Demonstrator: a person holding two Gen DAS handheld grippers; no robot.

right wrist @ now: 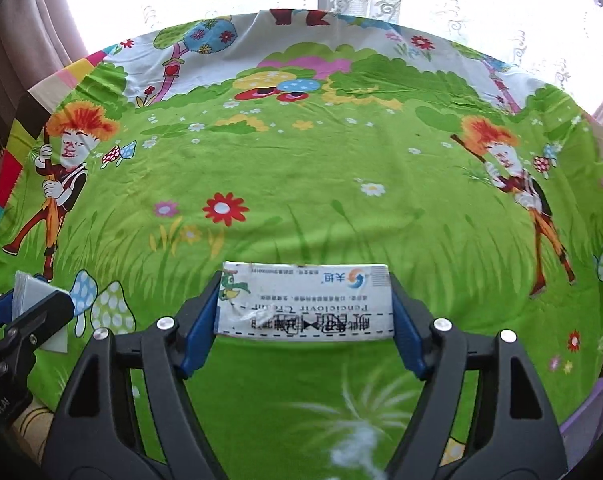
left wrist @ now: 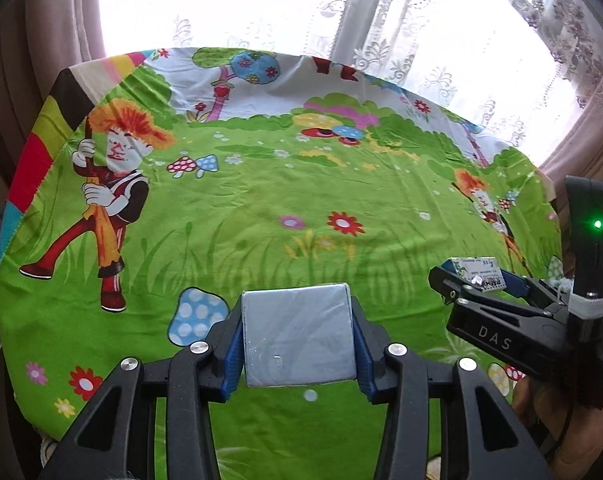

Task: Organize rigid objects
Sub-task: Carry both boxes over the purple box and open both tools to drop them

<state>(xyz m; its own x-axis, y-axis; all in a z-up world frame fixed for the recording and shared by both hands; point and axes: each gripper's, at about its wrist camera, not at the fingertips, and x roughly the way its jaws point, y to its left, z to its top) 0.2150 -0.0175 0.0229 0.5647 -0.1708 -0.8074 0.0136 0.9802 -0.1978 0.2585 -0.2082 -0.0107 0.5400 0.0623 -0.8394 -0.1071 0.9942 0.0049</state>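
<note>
My left gripper is shut on a plain grey box, held between its blue pads above the cartoon cloth. My right gripper is shut on a white medicine carton with printed text and a blue logo, held crosswise above the cloth. In the left wrist view the right gripper shows at the right with the white carton in it. In the right wrist view the left gripper shows at the lower left with the grey box.
A table covered by a bright green cartoon-print cloth fills both views. Behind it is a bright window with lace curtains. Pink drapes hang at the left. A purple edge shows at the lower right.
</note>
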